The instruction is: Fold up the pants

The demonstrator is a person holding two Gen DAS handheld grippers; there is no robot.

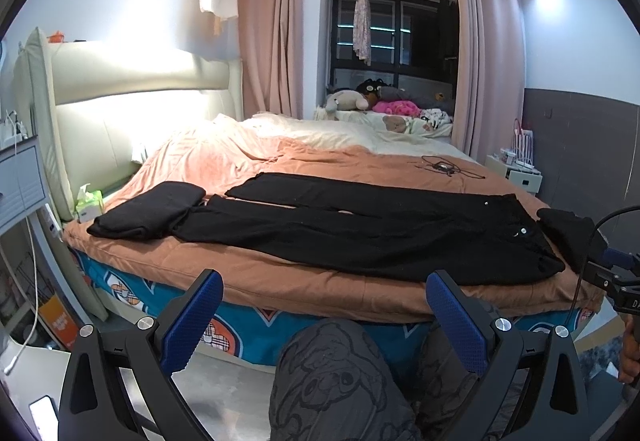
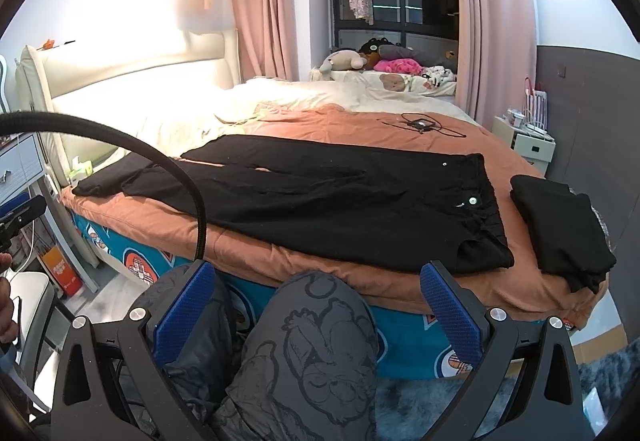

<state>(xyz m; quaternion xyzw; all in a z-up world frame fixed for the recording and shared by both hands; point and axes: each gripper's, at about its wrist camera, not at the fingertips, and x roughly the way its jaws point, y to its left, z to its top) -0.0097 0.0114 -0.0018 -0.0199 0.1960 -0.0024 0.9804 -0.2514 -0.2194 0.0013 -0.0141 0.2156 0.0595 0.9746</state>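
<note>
Black pants (image 1: 360, 229) lie flat across the near side of the bed (image 1: 280, 281), waistband to the right, legs to the left. They also show in the right wrist view (image 2: 320, 197). My left gripper (image 1: 324, 321) is open and empty, held off the bed's near edge above the person's knee. My right gripper (image 2: 316, 309) is open and empty, also short of the bed edge. Neither touches the pants.
A folded black garment (image 1: 148, 211) lies at the legs' left end, another folded black pile (image 2: 560, 229) right of the waistband. A tissue box (image 1: 89, 203) sits by the headboard. A cable and device (image 2: 420, 124) lie farther back. A nightstand (image 2: 524, 141) stands right.
</note>
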